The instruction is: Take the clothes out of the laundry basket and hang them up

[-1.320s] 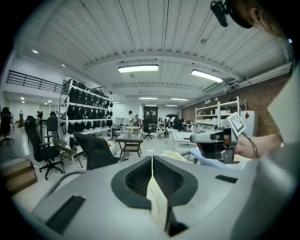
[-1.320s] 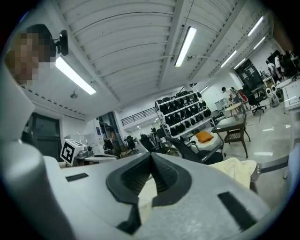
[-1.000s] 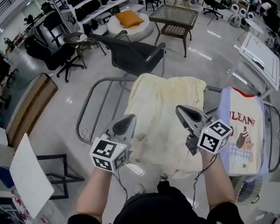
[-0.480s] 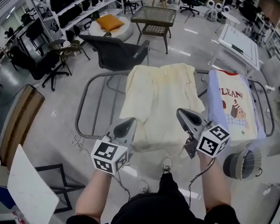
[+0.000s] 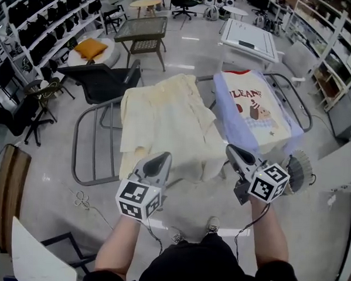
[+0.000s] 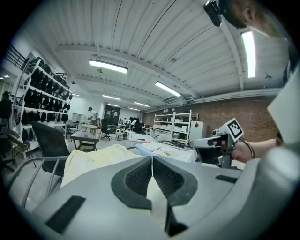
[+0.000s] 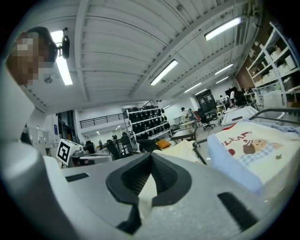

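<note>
The drying rack (image 5: 74, 155), a grey tube frame standing on the floor, serves as the reference. A cream garment (image 5: 165, 122) is draped over the middle of the rack. A pale blue printed shirt (image 5: 254, 112) with red lettering lies over the right section of the rack, just beside the cream garment. The left gripper (image 5: 163, 158) hangs at the rack's near edge, by the cream garment's hem, with its jaws closed together and empty. The right gripper (image 5: 232, 150) hangs at the same near edge, between the two garments, with its jaws likewise closed on nothing.
</note>
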`<state>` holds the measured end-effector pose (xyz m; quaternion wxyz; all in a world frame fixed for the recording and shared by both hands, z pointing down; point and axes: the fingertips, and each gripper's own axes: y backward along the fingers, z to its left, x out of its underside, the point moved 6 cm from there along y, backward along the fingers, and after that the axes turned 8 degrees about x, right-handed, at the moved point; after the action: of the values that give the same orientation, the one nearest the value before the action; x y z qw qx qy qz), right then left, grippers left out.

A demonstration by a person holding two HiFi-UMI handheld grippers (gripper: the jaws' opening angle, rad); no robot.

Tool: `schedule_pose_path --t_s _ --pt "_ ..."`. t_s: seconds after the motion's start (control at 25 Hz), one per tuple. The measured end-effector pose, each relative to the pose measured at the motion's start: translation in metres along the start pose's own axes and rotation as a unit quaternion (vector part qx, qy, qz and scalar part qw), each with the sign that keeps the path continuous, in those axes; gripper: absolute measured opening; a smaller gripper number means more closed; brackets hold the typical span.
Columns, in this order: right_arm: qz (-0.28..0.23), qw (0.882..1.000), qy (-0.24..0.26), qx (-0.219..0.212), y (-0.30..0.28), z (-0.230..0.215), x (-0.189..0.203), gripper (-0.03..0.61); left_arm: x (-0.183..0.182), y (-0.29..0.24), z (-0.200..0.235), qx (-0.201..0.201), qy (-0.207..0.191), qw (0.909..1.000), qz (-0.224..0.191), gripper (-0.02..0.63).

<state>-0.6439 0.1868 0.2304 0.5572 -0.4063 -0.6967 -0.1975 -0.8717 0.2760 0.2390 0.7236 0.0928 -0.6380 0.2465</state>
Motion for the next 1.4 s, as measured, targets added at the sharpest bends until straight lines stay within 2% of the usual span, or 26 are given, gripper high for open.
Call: schedule_pose_path --t_s 0.24,0.44,0.68,0.92,1.16,1.4 --pt "-0.016 0.999 -0.008 0.049 0.059 -0.04 0.001 0.005 0.01 -0.036 -0.048 0.028 0.001 0.9996 0.01 0.009" --pt "-0.018 0.997 -0.012 0.069 0.121 -0.089 0.009 0.005 0.02 -0.071 -0.106 0.025 0.0 0.9996 0.014 0.009" --pt "-0.015 0.998 0.011 0.063 0.207 -0.149 0.014 0.005 0.032 -0.108 -0.203 0.001 0.001 1.0 0.01 0.009" --pt "-0.018 0.999 0.016 0.047 0.288 -0.187 0.015 0.005 0.045 -0.131 -0.298 -0.011 0.004 0.9999 0.006 0.009" --pt "-0.023 0.998 0.009 0.056 0.345 -0.207 0.021 0.005 0.052 -0.144 -0.359 0.003 -0.002 0.9999 0.016 0.01" --pt "-0.024 0.996 0.004 0.083 0.385 -0.203 0.035 0.005 0.059 -0.143 -0.382 0.021 -0.001 0.9997 0.009 0.009"
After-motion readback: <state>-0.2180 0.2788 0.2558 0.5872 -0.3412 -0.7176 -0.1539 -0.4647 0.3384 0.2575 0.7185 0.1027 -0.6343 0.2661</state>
